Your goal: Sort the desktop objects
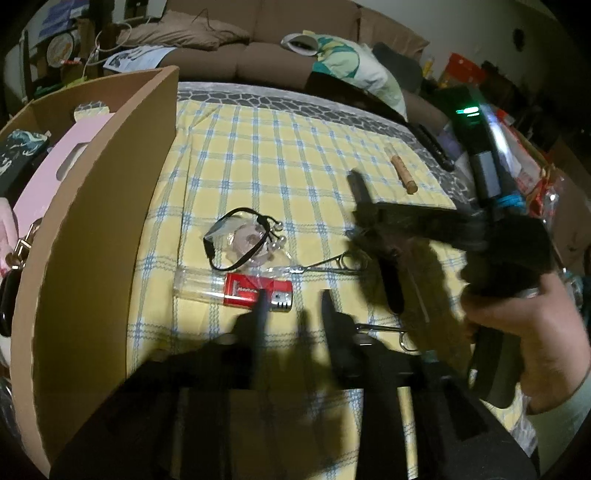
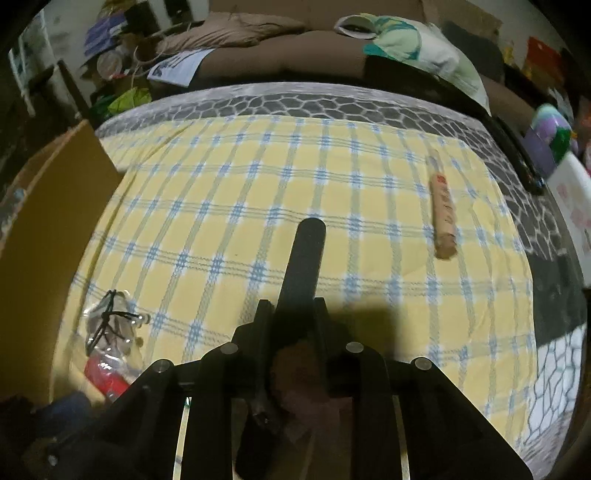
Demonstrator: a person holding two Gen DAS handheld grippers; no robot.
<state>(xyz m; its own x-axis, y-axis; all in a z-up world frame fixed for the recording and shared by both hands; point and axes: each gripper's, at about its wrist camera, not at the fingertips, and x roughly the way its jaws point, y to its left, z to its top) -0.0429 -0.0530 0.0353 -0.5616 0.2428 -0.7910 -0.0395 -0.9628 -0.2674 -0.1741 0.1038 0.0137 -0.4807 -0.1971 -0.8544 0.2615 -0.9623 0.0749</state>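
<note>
From the left wrist, the left tongs (image 1: 291, 306) stood partly spread, pinching nothing, one tip over the red lighter (image 1: 258, 295) on the checked cloth (image 1: 277, 155) beside the cardboard box (image 1: 99, 206). From the right wrist, the right tongs (image 2: 304, 236) were pressed together on a fuzzy brown object (image 2: 295, 373), blurred, above the cloth.

Dim room, brown sofa (image 1: 273, 55) with cushions behind, yellow checked tablecloth (image 2: 258, 184), clutter at sides

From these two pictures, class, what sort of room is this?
Probably a cluttered living room at home: a brown sofa with a pillow behind a table under a checked cloth.
</note>
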